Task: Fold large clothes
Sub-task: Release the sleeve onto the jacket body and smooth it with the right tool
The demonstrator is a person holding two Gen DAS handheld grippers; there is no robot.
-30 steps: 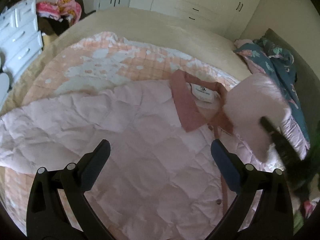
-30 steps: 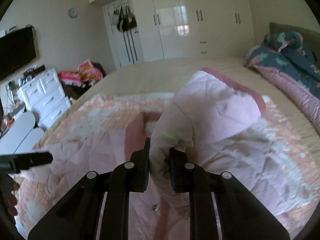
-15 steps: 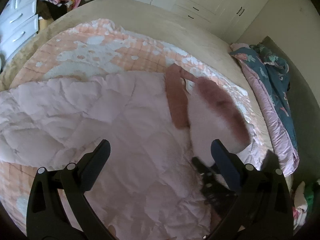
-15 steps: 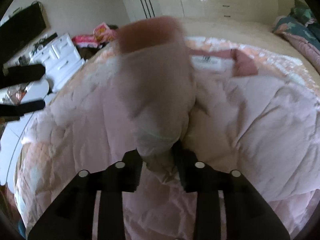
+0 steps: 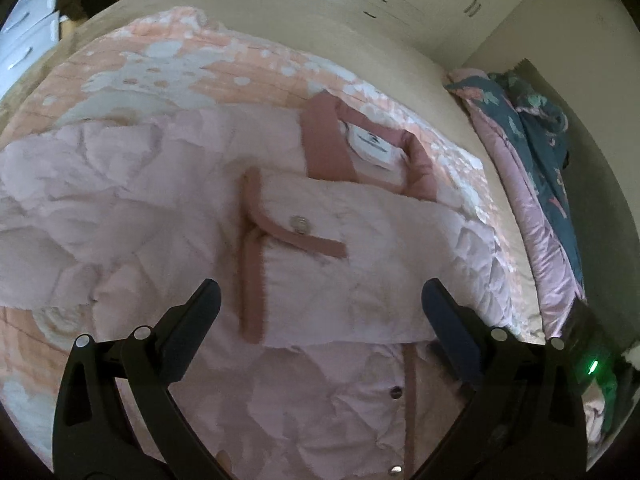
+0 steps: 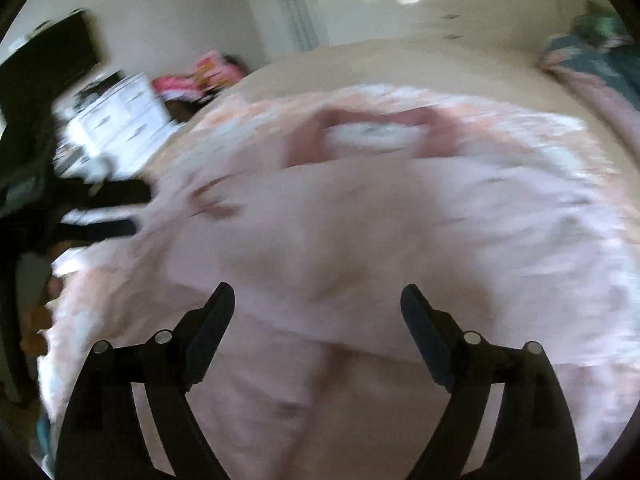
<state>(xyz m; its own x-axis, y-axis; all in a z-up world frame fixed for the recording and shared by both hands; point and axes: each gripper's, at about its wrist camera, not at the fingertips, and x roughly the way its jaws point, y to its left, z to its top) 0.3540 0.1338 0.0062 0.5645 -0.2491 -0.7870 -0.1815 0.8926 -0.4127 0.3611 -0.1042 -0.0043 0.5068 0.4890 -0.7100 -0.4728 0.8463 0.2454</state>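
Bed [image 5: 280, 12]; blanket [image 5: 200, 64]; pink jacket [image 5: 160, 208]

Both wrist cameras look steeply down from close above the pink quilted jacket [image 5: 360, 240] on the bed [image 5: 280, 16], the left one from further left, sharing its collar [image 6: 384, 132].

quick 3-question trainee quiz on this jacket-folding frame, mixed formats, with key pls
1. True or false: the sleeve lies folded across the front of the pink jacket.
2. Multiple choice: what is between the fingers of the left gripper? A) the collar B) nothing gripped, jaws wide over the jacket C) the bedspread
3. Fill in: the white label sits inside the jacket's darker pink ____.

Key
1. True; its cuff ends about mid-chest.
2. B.
3. Collar.

Side note: the right gripper has its jaws opening, with nothing clamped between them.
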